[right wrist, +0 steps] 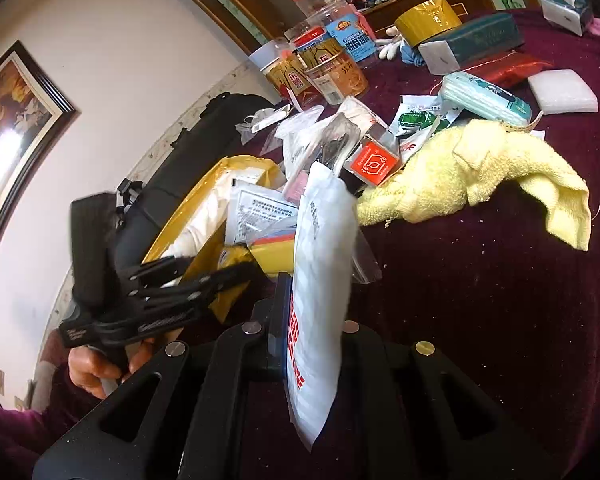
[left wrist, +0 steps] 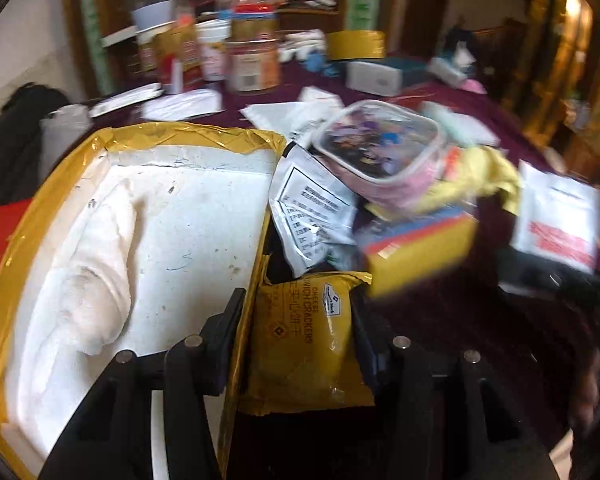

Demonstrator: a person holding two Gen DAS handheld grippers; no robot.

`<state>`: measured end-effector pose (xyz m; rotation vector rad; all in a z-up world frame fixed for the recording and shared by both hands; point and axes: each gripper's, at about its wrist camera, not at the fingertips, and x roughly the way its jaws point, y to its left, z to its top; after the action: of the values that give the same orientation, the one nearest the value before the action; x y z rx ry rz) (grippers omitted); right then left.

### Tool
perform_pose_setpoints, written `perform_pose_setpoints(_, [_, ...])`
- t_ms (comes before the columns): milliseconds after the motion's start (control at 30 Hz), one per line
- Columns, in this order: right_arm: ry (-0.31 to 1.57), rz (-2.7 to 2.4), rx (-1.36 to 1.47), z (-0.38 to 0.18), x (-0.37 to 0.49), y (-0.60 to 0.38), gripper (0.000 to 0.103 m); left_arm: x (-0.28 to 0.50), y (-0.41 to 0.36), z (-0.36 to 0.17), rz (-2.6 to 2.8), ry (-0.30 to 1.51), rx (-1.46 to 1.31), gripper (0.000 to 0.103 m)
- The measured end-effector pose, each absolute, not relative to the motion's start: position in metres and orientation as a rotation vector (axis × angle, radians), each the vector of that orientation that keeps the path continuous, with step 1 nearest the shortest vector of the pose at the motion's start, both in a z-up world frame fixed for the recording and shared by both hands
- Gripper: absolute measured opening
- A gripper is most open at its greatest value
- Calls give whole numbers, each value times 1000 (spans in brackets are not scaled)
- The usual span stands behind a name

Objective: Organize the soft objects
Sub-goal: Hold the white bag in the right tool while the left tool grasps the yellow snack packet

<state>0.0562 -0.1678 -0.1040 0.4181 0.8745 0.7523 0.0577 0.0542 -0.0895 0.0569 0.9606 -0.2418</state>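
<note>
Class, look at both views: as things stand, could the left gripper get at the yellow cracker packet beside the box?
Probably yes. The cracker packet already lies between the left gripper's open fingers, nothing over its near end. The box wall crowds one finger, though, and may snag it.

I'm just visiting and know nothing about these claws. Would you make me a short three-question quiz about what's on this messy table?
1. True or false: the right claw is clamped on a white packet with red print.
2. What lies between the left claw fingers?
A. yellow towel
B. yellow cheese cracker packet
C. tape roll
3. Fill in: the white foam box is edged with ____ tape.

Key
1. True.
2. B: the cheese cracker packet sits between them, beside the box wall; a firm grip is unclear. The yellow towel lies further off on the maroon tablecloth.
3. Yellow.
</note>
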Motion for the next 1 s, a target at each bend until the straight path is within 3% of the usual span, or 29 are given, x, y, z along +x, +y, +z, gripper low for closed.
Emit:
perform_pose_setpoints(300, [891, 733, 427, -107, 61, -170, 8, 53, 58, -85, -306, 979, 14, 58])
perform_pose_setpoints(533, [897, 747, 426, -107, 62, -168, 8, 20, 59, -45, -276, 730, 92, 62])
perform_pose_setpoints(567, [900, 745, 421, -107, 62, -168, 8, 18, 55, -45, -324, 751, 98, 72])
perform_pose_setpoints(600, [902, 745, 420, -108, 62, -167, 8, 19, 50, -49, -352, 792, 125, 74])
perform_pose_setpoints(733, [897, 748, 425, -107, 63, -168, 8, 18, 29, -64, -317, 829, 252, 74])
perform_pose_setpoints(1000, [900, 745, 425, -107, 63, -168, 8, 11, 40, -38, -408, 838, 66, 74])
